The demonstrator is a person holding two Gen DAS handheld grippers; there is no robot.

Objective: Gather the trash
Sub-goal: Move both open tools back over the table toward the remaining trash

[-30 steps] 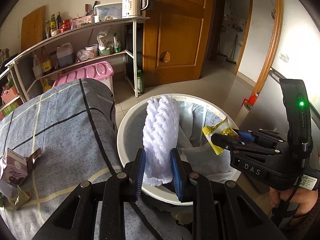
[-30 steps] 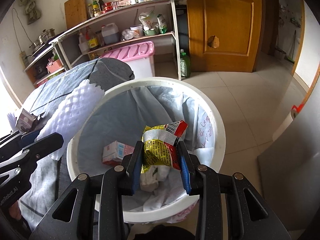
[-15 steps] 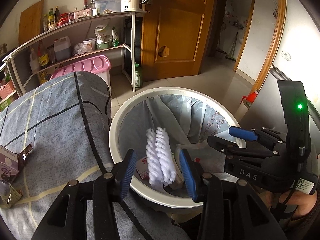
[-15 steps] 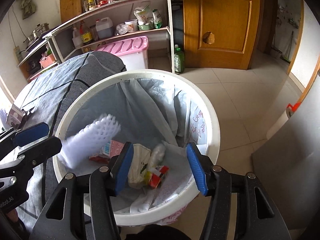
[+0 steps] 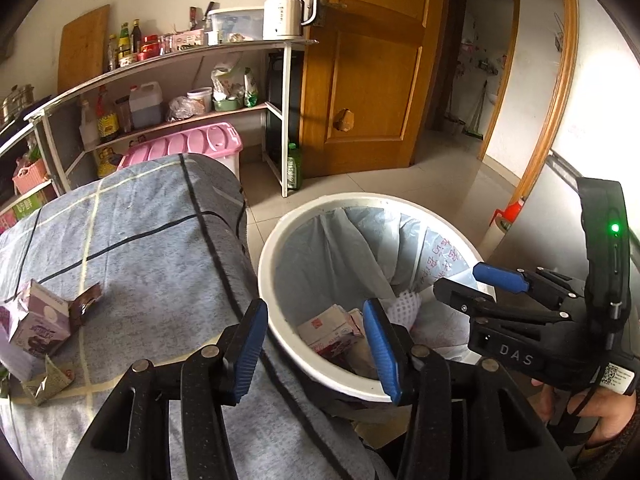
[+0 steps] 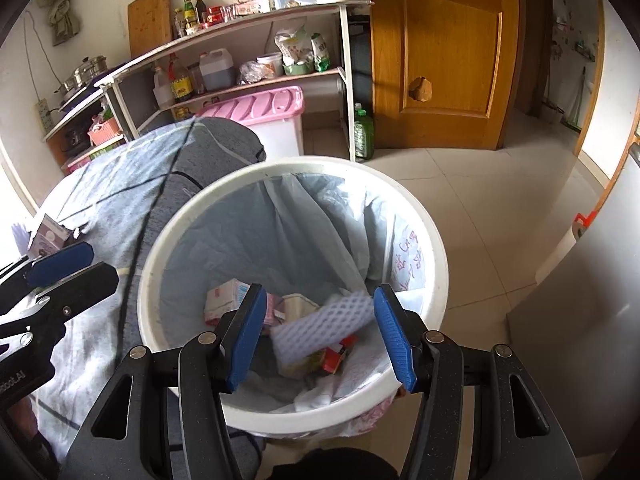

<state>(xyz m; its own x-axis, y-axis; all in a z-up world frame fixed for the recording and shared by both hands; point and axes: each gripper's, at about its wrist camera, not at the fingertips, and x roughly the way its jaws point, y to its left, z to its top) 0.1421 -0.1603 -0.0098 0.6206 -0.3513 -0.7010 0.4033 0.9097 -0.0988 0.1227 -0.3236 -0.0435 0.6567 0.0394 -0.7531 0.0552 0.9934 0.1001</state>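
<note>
Tiled kitchen floor [image 6: 480,208] bears white lined bin [image 6: 436,280].

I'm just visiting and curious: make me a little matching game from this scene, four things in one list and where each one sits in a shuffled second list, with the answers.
Things:
1. white foam net
2. purple carton
3. kettle
4. green bottle

Places:
A. top shelf
B. floor beside the shelf
C. inside the bin
D. on the grey checked cloth

Pairs: 1-C, 2-D, 3-A, 4-B
</note>
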